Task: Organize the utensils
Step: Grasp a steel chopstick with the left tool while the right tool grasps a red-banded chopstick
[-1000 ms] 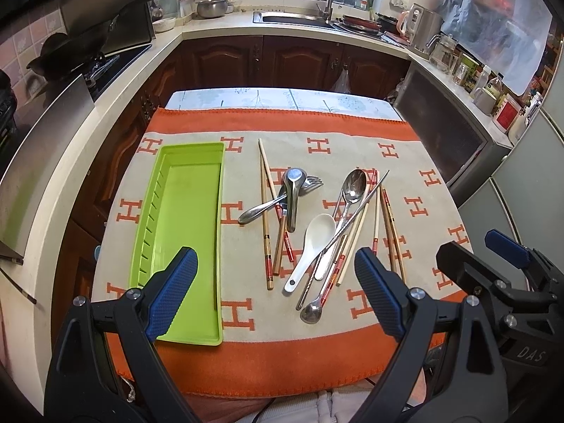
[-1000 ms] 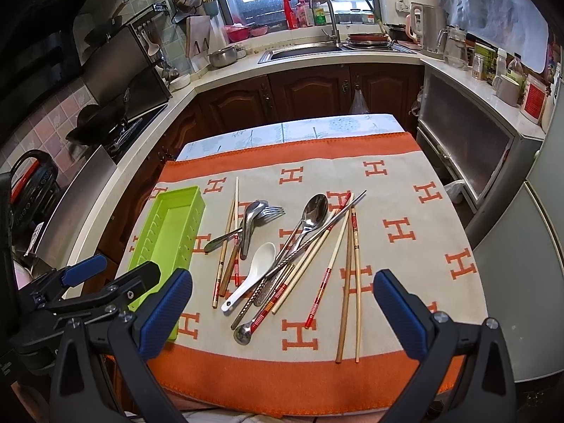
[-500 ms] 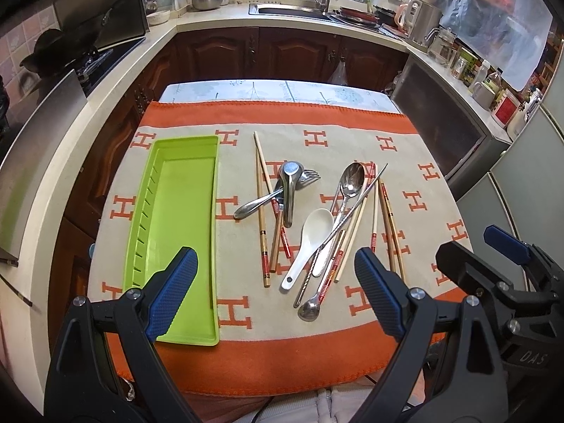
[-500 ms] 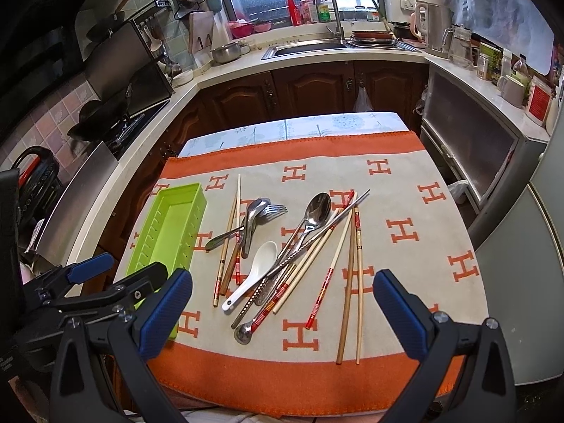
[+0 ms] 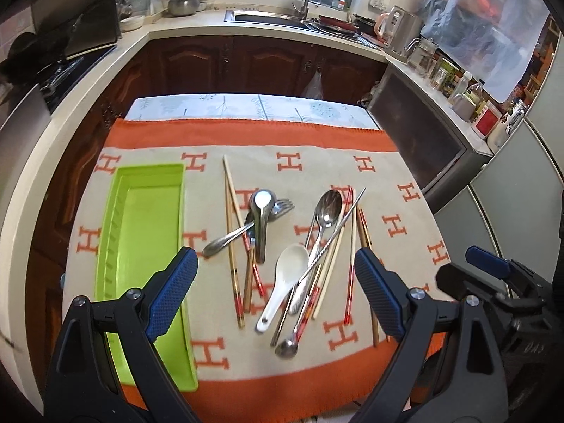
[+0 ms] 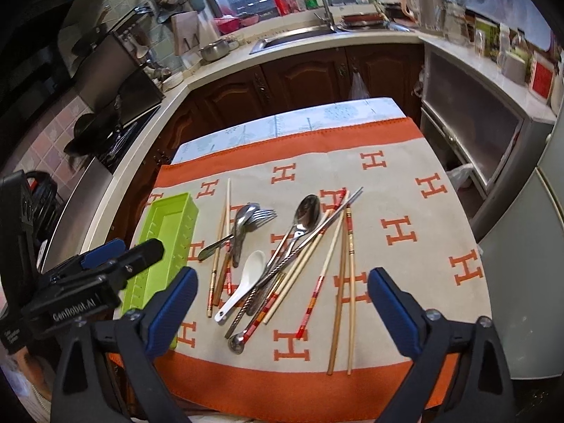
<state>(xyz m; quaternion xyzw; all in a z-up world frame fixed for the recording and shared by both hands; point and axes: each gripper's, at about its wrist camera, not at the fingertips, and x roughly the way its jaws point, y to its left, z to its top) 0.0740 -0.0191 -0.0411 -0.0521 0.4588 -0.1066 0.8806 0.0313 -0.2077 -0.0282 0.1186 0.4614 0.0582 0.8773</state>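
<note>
A lime-green tray point(image 5: 141, 232) point(image 6: 165, 236) lies with nothing in it on the left of an orange and beige cloth point(image 5: 387, 190) point(image 6: 405, 190). A heap of utensils lies in the middle: a white ceramic spoon point(image 5: 285, 282) point(image 6: 243, 282), steel spoons point(image 5: 326, 211) point(image 6: 305, 215), a fork point(image 5: 278, 208) point(image 6: 261, 215) and several chopsticks point(image 5: 231, 239) point(image 6: 340, 303). My left gripper point(image 5: 276, 290) hovers open over the cloth's near part, above the pile. To its right, my right gripper point(image 6: 280, 308) is open too, holding nothing.
Kitchen counters wrap around the table: a stove and pan point(image 5: 53, 53) on the left, a sink point(image 5: 268, 19) at the back, jars and a kettle point(image 5: 402, 28) on the right. A grey appliance point(image 6: 521, 282) stands close to the table's right edge.
Both grippers have tilted and moved slightly forward, so the cloth and the utensils sit lower and nearer in both views. Nothing was grasped or moved.
</note>
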